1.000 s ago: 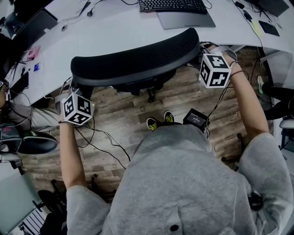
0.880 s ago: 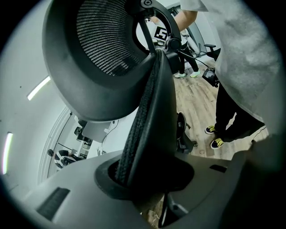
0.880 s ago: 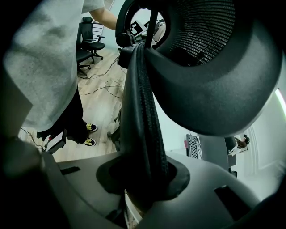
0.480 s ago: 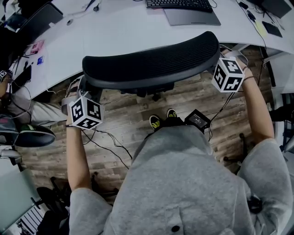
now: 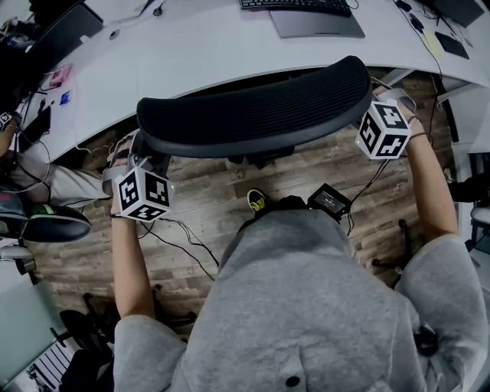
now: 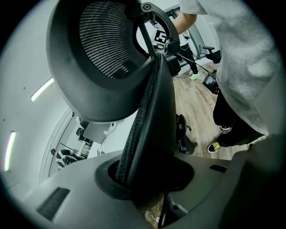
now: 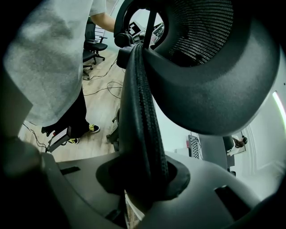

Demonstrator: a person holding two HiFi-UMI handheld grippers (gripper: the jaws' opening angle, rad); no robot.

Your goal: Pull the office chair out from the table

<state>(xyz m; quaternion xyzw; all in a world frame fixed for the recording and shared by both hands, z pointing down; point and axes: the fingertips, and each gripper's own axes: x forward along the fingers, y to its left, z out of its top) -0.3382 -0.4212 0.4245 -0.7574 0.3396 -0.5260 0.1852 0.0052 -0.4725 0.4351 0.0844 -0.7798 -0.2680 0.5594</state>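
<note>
Office chair point(image 5: 253, 107), clamped at either side by left hand-held gripper point(image 5: 144, 157) and right hand-held gripper point(image 5: 374, 92), judged partly withdrawn, yet just beside the tabletop point(image 5: 199, 53).

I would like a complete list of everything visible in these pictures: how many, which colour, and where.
office chair: one, black mesh back, in front of the table.
table: one, white, across the top.
keyboard: one, black, on the table, top centre.
floor: brown wood planks, under the chair.
cables: a few, black, on the floor at left.
box: one, black, at the person's waist.
sweatshirt: one, grey, bottom centre.
shoe: one seen, yellow and black.
left gripper: one, grey with marker cube, shut on the chair back's left edge.
right gripper: one, alike, shut on its right edge.
</note>
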